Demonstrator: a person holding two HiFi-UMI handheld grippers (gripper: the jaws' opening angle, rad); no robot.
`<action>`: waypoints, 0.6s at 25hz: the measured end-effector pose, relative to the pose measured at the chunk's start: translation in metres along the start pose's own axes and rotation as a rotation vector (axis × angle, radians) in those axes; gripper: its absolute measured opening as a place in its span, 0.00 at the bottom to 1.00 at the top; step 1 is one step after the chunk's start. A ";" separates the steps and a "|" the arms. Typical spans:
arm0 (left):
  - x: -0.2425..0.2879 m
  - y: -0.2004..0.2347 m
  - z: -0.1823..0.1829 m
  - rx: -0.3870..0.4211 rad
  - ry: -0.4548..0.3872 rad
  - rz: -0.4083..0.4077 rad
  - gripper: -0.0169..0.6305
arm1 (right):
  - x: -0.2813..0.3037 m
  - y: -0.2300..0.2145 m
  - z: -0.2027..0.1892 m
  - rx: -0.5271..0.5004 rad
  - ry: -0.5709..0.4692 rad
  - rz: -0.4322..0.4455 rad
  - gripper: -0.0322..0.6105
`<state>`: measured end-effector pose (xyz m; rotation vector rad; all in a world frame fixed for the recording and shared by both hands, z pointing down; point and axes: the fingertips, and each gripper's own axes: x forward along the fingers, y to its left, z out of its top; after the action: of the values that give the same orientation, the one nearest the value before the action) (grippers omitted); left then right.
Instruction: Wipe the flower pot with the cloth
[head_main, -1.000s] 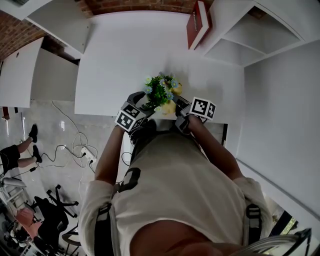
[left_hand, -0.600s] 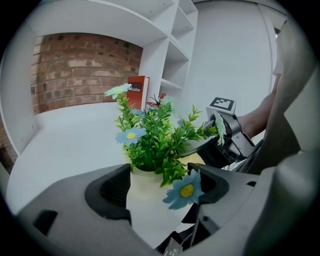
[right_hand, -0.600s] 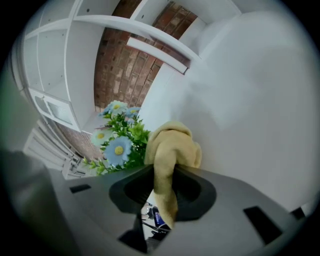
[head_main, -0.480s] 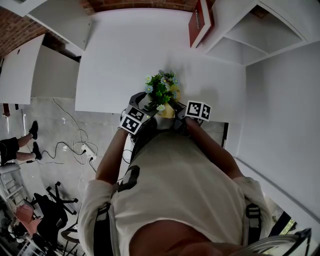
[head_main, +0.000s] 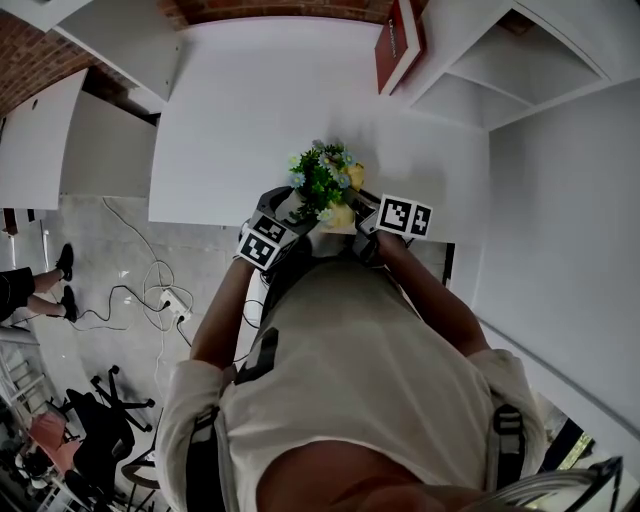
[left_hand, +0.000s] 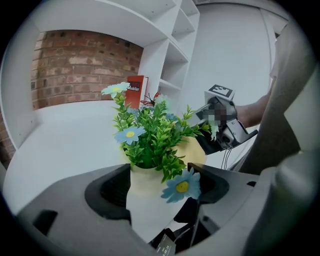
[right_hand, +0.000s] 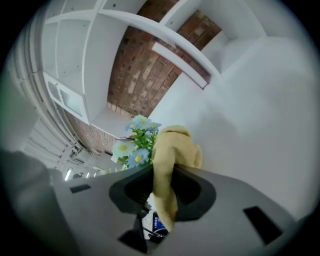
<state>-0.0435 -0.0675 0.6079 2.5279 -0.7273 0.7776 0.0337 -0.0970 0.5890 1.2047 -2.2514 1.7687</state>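
Since the left gripper (left_hand: 160, 192) is clamped on the flower pot (left_hand: 145, 200) right at the desk's (head_main: 250, 110) near edge, a slip under wiping pressure could likely drop the pot off that edge to the floor; can't tell if its base rests on the desk or is lifted. Right gripper (right_hand: 162, 187) is closed on a fold of yellow cloth (right_hand: 167, 150), bunched top poking past the jaws, close beside the plant (head_main: 320, 180). The cloth could snag leaves or flowers and tug the pot, or pull out of the pinch. Desk is white and bare apart from a red book (head_main: 392, 45) at the far right corner. Room: brick wall (left_hand: 85, 65), white shelves (head_main: 520, 70), cables (head_main: 150, 295) on the floor.
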 end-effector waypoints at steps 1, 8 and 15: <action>0.000 0.000 0.000 -0.006 -0.001 0.000 0.57 | -0.001 0.006 0.003 -0.023 -0.004 0.006 0.22; -0.004 -0.009 0.006 -0.080 -0.021 -0.023 0.57 | 0.000 -0.004 -0.011 0.014 0.004 -0.019 0.22; -0.006 -0.020 0.004 -0.147 -0.033 -0.077 0.57 | 0.002 -0.043 -0.040 -0.059 0.070 -0.172 0.22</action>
<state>-0.0352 -0.0514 0.5971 2.4257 -0.6678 0.6335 0.0402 -0.0668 0.6387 1.2626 -2.0771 1.6443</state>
